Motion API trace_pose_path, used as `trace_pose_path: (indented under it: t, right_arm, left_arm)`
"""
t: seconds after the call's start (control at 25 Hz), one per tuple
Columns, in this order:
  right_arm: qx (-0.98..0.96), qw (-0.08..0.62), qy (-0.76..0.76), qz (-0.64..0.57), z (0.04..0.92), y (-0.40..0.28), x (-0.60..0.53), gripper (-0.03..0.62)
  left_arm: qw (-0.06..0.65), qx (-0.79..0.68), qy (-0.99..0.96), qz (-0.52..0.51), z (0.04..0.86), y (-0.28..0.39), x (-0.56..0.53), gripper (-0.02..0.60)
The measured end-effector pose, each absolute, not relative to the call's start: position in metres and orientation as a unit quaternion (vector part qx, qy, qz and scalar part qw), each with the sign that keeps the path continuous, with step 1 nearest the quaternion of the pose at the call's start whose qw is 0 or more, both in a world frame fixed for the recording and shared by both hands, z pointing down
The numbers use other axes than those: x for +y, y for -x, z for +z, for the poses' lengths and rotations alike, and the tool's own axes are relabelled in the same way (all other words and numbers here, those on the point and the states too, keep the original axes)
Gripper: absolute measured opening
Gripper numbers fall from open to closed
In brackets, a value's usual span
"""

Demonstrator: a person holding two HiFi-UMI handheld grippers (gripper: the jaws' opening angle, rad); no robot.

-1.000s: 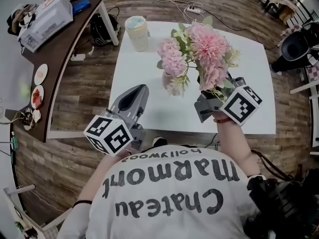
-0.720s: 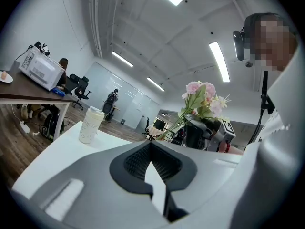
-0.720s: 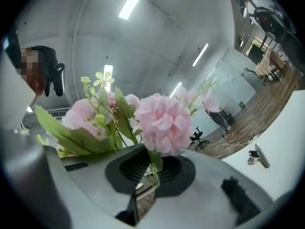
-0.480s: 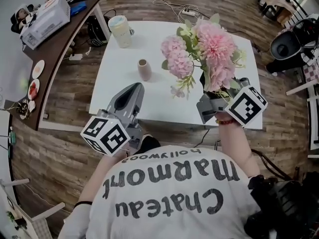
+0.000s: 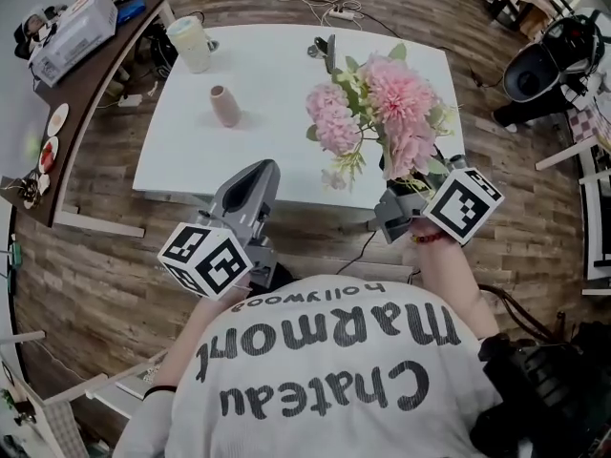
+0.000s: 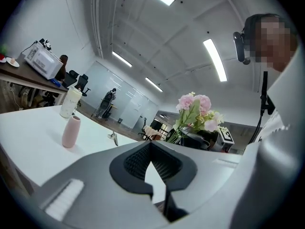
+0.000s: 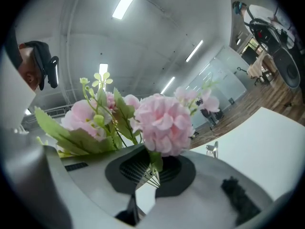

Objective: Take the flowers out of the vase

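Flowers (image 5: 382,113) clear of the vase (image 5: 225,106) — held in our right gripper (image 5: 397,185)
We pinch the pink blooms' stems above the white table's (image 5: 267,74) near edge, well apart from the small pink vase, which stands upright toward the table's far left. Our left gripper (image 5: 264,166) hangs empty, jaws pressed together.

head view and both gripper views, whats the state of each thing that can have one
flowers: out of the vase, stems clamped in the right tongs
vase: upright on the table, no flowers in it
cup: upright on the table's far corner
left tongs: shut, nothing between them
right tongs: shut on the flowers
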State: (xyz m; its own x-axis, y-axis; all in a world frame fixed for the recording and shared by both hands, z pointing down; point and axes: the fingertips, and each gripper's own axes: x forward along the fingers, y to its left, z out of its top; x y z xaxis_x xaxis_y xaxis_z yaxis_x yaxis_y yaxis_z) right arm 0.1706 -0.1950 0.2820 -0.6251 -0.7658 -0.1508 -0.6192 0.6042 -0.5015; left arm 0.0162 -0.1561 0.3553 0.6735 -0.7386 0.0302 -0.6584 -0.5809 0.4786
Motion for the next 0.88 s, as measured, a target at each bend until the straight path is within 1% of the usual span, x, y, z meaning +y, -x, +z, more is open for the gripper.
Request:
trace_pose_path:
  t: [0.56,0.88]
  right_arm:
    - [0.863,0.153,0.406,-0.257,0.309,-0.174,-0.187,0.037]
    - [0.865,0.154,0.403,-0.256,0.313,-0.182,-0.180,0.037]
  left_arm:
    - [0.273,-0.391,-0.877,-0.056,0.362,-0.022,-0.142,0.006]
    - [0.267,-0.392,-0.879,-0.053,0.362,-0.031,-0.131,0.005]
